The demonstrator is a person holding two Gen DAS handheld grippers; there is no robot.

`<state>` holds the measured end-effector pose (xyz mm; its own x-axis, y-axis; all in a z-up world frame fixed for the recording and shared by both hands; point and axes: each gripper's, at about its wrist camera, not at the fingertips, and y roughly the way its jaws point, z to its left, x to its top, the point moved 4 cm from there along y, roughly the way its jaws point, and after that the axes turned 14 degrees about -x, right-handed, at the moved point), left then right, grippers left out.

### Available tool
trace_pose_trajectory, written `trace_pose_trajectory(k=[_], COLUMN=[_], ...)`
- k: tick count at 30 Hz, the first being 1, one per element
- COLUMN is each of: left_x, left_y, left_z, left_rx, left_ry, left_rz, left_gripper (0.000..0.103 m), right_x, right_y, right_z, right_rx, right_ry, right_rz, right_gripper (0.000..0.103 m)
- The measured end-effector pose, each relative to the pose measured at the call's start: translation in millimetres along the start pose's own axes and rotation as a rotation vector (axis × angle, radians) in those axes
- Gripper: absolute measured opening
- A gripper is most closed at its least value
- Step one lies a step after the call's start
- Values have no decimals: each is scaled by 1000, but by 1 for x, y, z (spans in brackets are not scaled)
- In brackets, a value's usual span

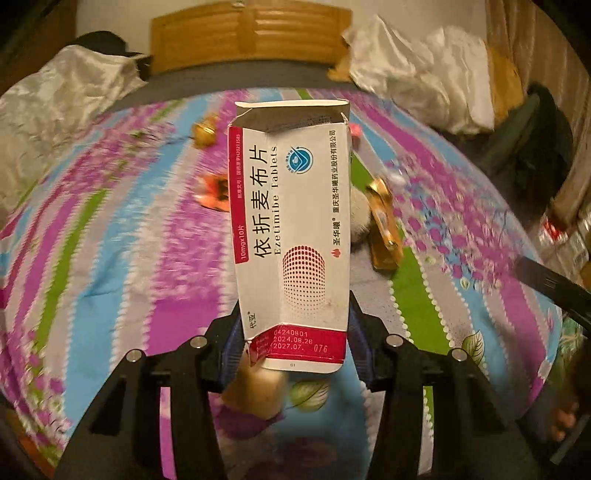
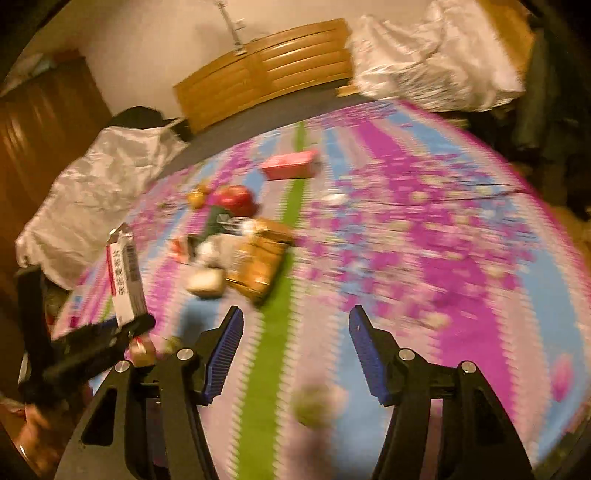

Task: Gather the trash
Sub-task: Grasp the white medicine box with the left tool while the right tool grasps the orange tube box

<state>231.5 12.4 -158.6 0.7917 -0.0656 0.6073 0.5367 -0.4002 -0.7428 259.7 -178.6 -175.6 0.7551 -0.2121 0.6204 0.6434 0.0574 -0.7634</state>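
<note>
My left gripper (image 1: 293, 321) is shut on the lower end of a white and red tablet box (image 1: 291, 229), which stands upright above the bed with its top flap torn open. The right wrist view shows the same box (image 2: 125, 273) at the left, held in the left gripper (image 2: 92, 343). My right gripper (image 2: 295, 321) is open over the flowered sheet (image 2: 424, 258) with nothing between its blue pads. A pile of trash lies ahead of it: a brown carton (image 2: 258, 258), a crumpled paper (image 2: 205, 282), a red round thing (image 2: 236, 197) and a pink box (image 2: 290, 166).
The bed has a striped purple, blue and green sheet (image 1: 110, 258) and a wooden headboard (image 1: 251, 33). White bundles lie at the left (image 1: 62, 92) and right (image 1: 417, 66) of the bed's head. An orange wrapper (image 1: 216, 192) and a gold wrapper (image 1: 205, 131) lie on the sheet.
</note>
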Motion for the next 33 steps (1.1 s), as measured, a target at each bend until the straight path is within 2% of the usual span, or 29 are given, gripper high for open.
trace_pose_trajectory(k=[3,6,9,10,11,12,13,14,15,17,27,33], left_x=[0,-3,-4,-5,-6,-6,-6,-8,-8,-8,-5,-16], left_y=[-18,-25,-29,-30,-31,-30,-30,-31,-31,-31,-40,-42], left_z=[7,11,12,13,15,17,19,21,21,19,-16,-38], left_rx=[13,32,46,50,51,49,48,50,52,49,26,4], left_ry=[-19,-13,-5,-7,-12,-22,-29,-32,-31,-26,50,77], left_rz=[-29,-29,-35,-39,-40,-39,-38,-38,-38,-40,-66,-47], left_gripper=[47,47,47,47,48,47,47,47,47,47,48,48], right_x=[16,24,27,26,24,22,21,20,19,15,-22,-53], right_y=[35,66,101,111,121,126,128,126,120,109,32,-25], right_z=[32,53,62,62,61,61,60,59,59,54,25,8], right_rx=[81,78,23,14,7,10,19,25,38,28,19,-12], right_ry=[-23,-51,-59,-56,-50,-45,-33,-27,-25,-31,-29,-45], right_rz=[58,114,166,191,219,237,235,223,210,192,138,102], right_gripper=[65,65,64,63,51,44,43,42,22,16,16,16])
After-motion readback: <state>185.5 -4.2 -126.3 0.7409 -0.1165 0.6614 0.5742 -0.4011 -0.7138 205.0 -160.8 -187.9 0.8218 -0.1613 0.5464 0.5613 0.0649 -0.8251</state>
